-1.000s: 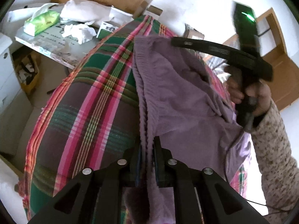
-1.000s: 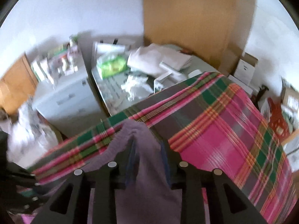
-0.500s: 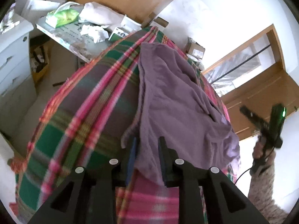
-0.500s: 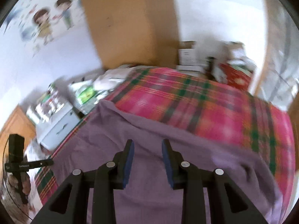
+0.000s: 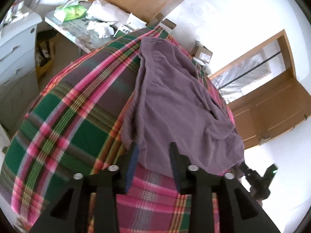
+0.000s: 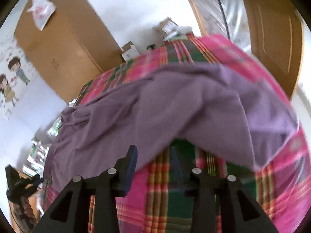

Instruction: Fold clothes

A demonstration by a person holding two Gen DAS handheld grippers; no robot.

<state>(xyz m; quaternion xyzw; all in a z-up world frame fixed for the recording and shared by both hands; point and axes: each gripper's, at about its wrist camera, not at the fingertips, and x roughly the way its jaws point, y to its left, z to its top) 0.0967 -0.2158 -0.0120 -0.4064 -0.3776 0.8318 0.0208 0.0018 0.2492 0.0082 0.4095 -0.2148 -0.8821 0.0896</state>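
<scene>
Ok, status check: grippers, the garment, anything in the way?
Left gripper open, empty. Right gripper open, empty. Purple garment lies rumpled on the plaid bedspread, not folded flat. Nothing else on the bed near it.

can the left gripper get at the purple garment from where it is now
Probably yes: the left gripper is open, the purple garment has its near edge lying between the fingers on the plaid sheet, and nothing blocks it.

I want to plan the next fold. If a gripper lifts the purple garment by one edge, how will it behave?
The purple garment will probably hang limp: it lies in soft wrinkles and follows the plaid cover. It looks thin, so likely light. Its layers seem loosely bunched, so one may slide off another.
</scene>
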